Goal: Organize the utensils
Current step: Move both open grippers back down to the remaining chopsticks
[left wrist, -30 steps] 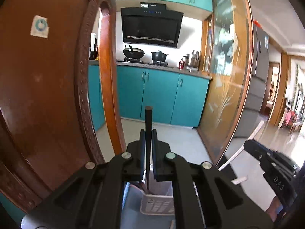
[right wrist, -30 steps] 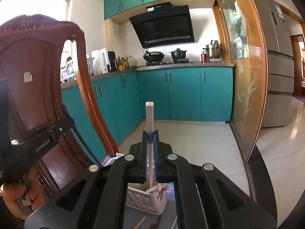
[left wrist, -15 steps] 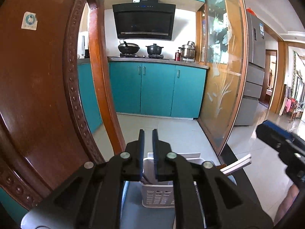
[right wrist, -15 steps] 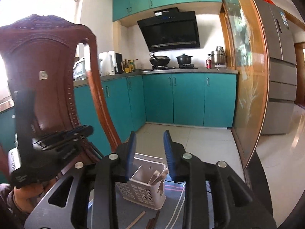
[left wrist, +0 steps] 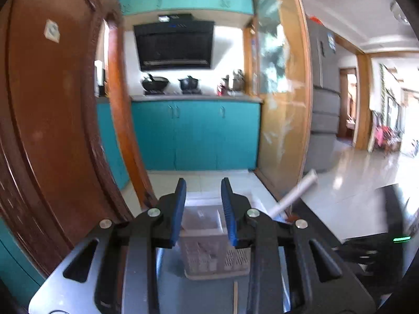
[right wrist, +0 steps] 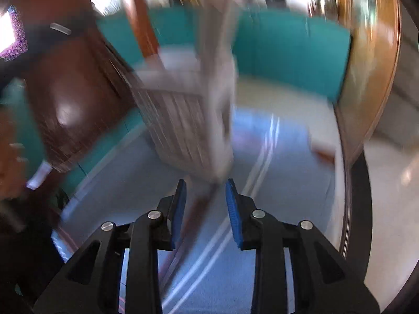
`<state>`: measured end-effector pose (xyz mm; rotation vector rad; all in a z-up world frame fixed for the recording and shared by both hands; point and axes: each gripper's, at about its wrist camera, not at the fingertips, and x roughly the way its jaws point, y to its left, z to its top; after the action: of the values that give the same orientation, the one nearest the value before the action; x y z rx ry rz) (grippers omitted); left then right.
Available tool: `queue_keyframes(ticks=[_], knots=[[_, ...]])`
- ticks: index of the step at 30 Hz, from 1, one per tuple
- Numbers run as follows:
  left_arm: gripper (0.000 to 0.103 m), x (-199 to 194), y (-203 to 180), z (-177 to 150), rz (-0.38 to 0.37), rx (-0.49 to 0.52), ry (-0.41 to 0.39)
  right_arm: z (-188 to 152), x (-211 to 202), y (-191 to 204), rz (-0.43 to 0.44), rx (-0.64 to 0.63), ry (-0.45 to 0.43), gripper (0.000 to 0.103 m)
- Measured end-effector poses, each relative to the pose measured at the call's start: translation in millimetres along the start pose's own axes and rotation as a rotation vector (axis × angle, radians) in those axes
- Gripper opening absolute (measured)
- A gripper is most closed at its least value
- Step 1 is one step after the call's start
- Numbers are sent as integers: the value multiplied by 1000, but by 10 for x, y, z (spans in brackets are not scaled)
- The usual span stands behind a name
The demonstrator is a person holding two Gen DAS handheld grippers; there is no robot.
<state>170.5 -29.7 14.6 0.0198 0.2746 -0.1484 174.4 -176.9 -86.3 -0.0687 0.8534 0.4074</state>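
Observation:
A white slotted basket (left wrist: 209, 251) stands on the blue-grey mat just beyond my left gripper (left wrist: 203, 192). Its jaws are opening, and nothing is between the blue pads. A white utensil handle (left wrist: 296, 196) leans out past the basket's right side. A thin wooden stick (left wrist: 235, 297) lies on the mat in front of the basket. In the right wrist view everything is blurred. My right gripper (right wrist: 205, 184) is open and points down at the mat (right wrist: 275, 183), just short of the basket (right wrist: 183, 120). Blurred brown sticks (right wrist: 201, 204) lie on the mat between its fingers, untouched.
A carved wooden chair back (left wrist: 52, 130) rises close on the left of the basket. The other gripper's dark body (left wrist: 387, 238) shows at the right. A person's hand (right wrist: 10, 167) is at the left edge. Teal kitchen cabinets (left wrist: 193, 136) and a tiled floor lie beyond.
The dark chopstick has left my left gripper and the white one my right; both jaws have parted. Both grippers have sunk toward the basket, and the right one has tipped down at the mat.

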Motion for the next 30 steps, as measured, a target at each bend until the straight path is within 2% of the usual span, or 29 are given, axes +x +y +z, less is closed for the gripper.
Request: queue_keyframes(ticks=[3, 5, 7, 10, 14, 17, 19, 20, 23, 26, 30], knots=[[28, 159, -73, -220, -1, 18, 103, -81, 353, -46, -1, 70, 122, 31], [28, 302, -103, -353, -4, 10, 194, -115, 507, -15, 2, 85, 168, 31], [28, 399, -121, -422, 8, 14, 254, -138, 613, 33, -41, 77, 193, 31], [28, 539, -122, -575, 22, 16, 358, -115, 649, 31, -61, 117, 153, 31], [28, 694, -107, -832, -15, -16, 529, 16, 757, -114, -64, 211, 111, 31], [28, 778, -119, -1022, -32, -27, 614, 115, 868, -123, -66, 215, 106, 31], [28, 782, -134, -1100, -27, -15, 627, 133, 884, -72, -109, 167, 111, 24], [28, 774, -145, -1130, -21, -2, 628, 132, 880, -52, -114, 155, 116, 10], [28, 757, -139, -1169, -21, 4, 628, 85, 837, -26, -100, 139, 136, 9], [28, 752, -129, -1178, -22, 2, 627, -22, 735, -9, -129, 132, 139, 8], [28, 766, -150, -1138, -26, 6, 627, -112, 606, -144, -141, 177, 136, 7]])
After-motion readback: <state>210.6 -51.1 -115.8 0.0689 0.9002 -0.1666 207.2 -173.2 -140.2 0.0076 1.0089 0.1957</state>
